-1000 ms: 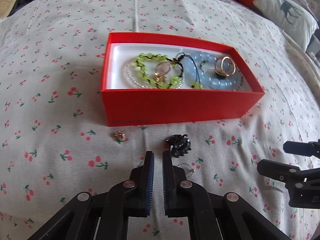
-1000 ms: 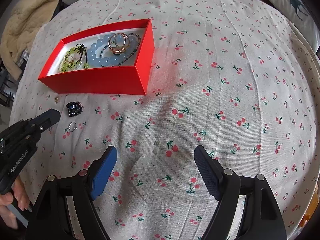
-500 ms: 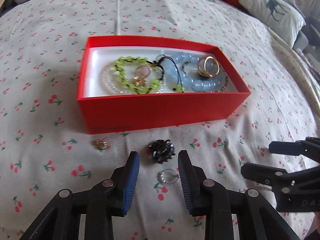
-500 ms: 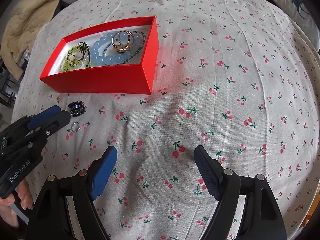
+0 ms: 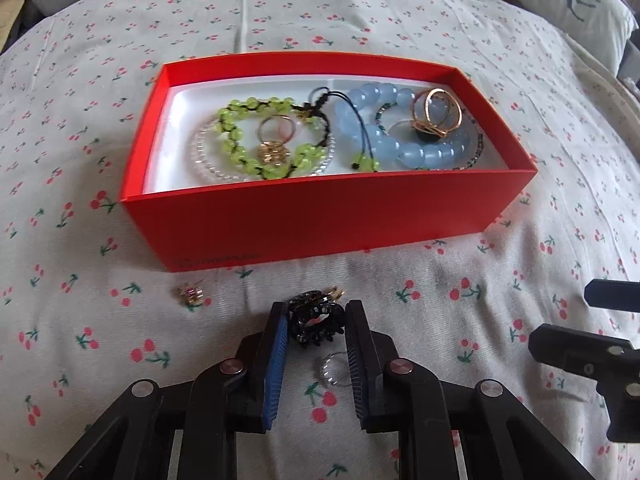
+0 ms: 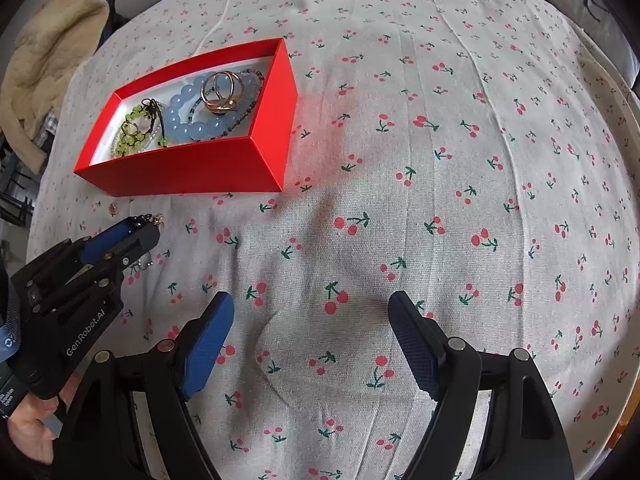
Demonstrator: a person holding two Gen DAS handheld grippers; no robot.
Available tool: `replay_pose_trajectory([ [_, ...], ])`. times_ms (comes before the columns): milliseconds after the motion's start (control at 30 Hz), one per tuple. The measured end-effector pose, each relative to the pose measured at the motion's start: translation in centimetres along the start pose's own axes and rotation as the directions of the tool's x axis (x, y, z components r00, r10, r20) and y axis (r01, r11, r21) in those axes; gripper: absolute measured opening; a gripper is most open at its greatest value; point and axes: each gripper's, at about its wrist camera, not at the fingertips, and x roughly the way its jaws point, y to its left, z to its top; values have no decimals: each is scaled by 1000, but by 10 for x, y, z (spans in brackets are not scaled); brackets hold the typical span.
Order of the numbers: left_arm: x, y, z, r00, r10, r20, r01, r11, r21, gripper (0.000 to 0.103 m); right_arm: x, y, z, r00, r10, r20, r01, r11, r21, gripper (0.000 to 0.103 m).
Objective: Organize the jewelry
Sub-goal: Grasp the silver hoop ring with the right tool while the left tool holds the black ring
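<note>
Jewelry fills one red box (image 5: 320, 216) on the bed: three bracelets, several rings. Left tongs (image 5: 316, 322) bracket one black beaded piece (image 5: 316, 320) just before the box, contact unclear; one clear ring (image 5: 334, 370) beside. Right tongs (image 6: 310, 320) spread, empty.

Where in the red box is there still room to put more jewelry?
In the red box, the bare white floor at its left end, beside the green bead bracelet, is free. The right half is crowded with the blue bead bracelet and gold rings.
</note>
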Motion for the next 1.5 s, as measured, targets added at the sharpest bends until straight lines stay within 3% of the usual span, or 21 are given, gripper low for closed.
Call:
replay_pose_trajectory([
  [300,-28,39,-12,1000,29,5,-29,998,-62,23,12,33,5,1000,5,-7,-6,999,-46,82],
  [667,-36,77,-32,996,79,-31,-82,992,-92,23,31,97,-2,999,-37,11,38,972,-232,82],
  [1033,-39,90,-38,996,75,-44,-80,991,-110,23,42,119,6,998,-22,58,36,968,-248,80],
  [1100,-39,90,-38,996,74,-46,-79,991,-111,23,41,120,6,998,-17,65,32,969,-244,77],
  [1500,-38,90,-40,996,77,-52,-82,990,-113,23,45,140,15,996,6,94,19,964,-264,31],
])
